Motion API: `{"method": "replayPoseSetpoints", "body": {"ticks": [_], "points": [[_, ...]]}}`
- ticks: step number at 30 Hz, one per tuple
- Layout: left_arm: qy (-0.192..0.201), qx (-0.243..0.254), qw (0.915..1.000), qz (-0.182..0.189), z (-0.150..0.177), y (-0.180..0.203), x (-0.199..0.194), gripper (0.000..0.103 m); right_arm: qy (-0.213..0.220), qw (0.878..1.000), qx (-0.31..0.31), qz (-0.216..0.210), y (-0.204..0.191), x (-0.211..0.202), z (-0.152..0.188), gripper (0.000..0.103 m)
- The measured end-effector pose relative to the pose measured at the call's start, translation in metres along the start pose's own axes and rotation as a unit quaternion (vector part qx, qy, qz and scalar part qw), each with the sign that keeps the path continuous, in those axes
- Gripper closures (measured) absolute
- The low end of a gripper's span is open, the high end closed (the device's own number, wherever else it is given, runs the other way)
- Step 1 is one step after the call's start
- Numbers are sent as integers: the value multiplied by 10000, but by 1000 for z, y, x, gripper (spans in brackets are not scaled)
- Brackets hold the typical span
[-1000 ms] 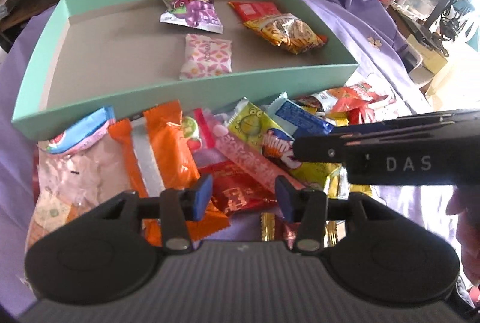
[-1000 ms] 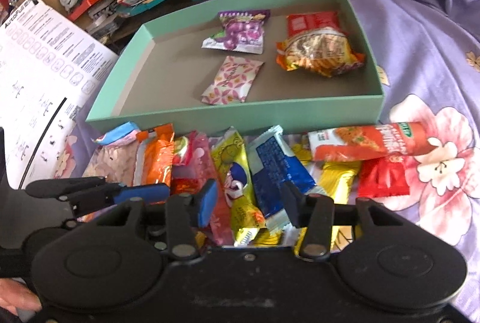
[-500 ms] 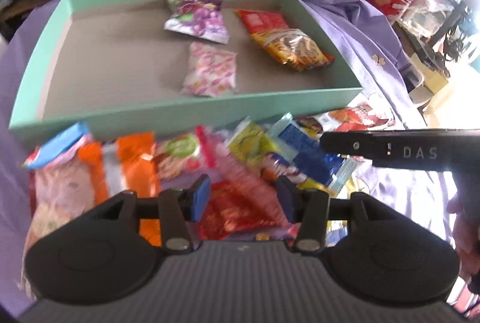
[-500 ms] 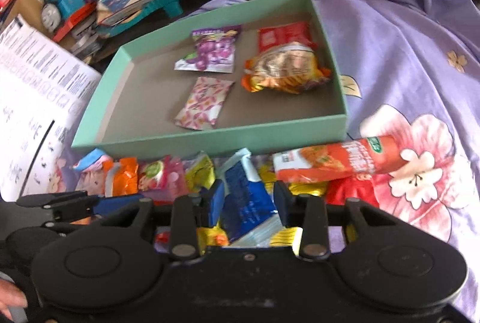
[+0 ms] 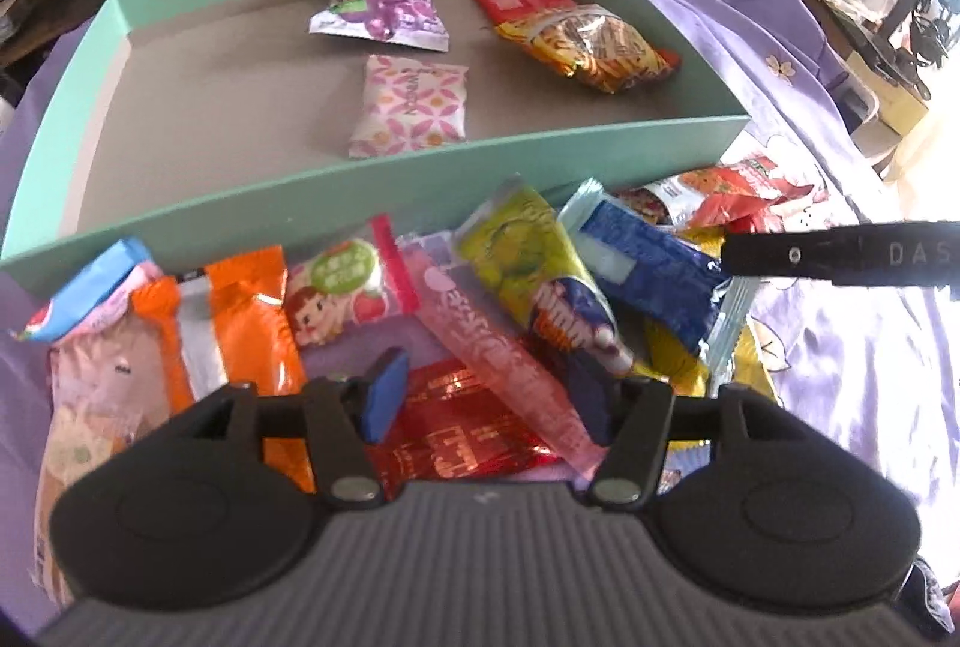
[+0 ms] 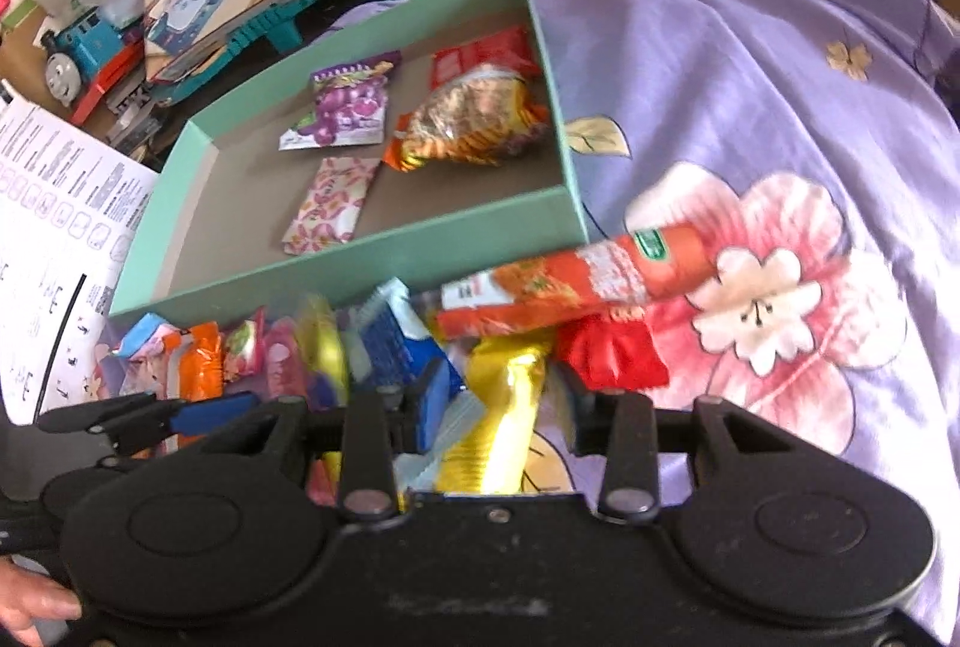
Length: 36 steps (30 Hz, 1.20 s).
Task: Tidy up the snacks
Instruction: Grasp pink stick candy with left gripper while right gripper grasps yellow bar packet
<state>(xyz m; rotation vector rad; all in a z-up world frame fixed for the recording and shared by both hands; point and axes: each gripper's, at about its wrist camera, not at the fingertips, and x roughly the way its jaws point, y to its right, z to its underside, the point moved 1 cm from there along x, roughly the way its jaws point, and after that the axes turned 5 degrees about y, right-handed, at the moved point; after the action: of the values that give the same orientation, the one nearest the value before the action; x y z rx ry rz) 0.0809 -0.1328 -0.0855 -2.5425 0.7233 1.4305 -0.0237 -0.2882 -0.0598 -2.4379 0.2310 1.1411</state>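
Left gripper (image 5: pixel 489 398): jaws apart, over the red (image 5: pixel 462 440) and pink (image 5: pixel 501 368) packets, gripping nothing.
Right gripper (image 6: pixel 501 407): jaws apart, yellow packet (image 6: pixel 498 419) between them, unclamped.
Snacks: heaped just near the box (image 5: pixel 384 185); four lie inside, far right.

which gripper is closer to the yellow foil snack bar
Right. The right gripper is open directly over the yellow foil snack bar, fingers either side. The left gripper is open over the red foil packet further left in the pile.
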Motion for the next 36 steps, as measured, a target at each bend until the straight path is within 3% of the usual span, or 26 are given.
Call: {"method": "replayPoseSetpoints", "body": {"ticks": [7,11,17,22,25,27,28,30,36], "points": [[-44,400,9988,-284,-8,23,18,46,56,9994,320,-73,10,-5,11,64],[52,374,9992,-148,-5,21,14,62,171,9997,6,-177,-9,-9,3,56],[-60,164,9998,-30,10,-11,-5,79,-58,9971,-703,-275,-42,12,-7,56],[-143,-246,9995,140,12,-33,-8,77,-121,9930,-1173,6,-65,30,-5,50],[-114,-137,9998,82,11,-28,-5,76,-249,9912,-1303,13,-76,33,-3,46],[-60,-17,10000,7,10,-21,-3,76,-411,9904,-1301,-227,-79,33,0,46],[-30,28,10000,-8,9,-19,-2,77,-477,9896,-1323,-304,-82,33,2,46],[19,102,9999,-27,9,-15,-2,83,-580,9894,-1277,-390,-83,32,4,57],[21,69,9999,150,15,-28,-9,85,-625,9920,-1026,-400,-74,32,8,58]]}}
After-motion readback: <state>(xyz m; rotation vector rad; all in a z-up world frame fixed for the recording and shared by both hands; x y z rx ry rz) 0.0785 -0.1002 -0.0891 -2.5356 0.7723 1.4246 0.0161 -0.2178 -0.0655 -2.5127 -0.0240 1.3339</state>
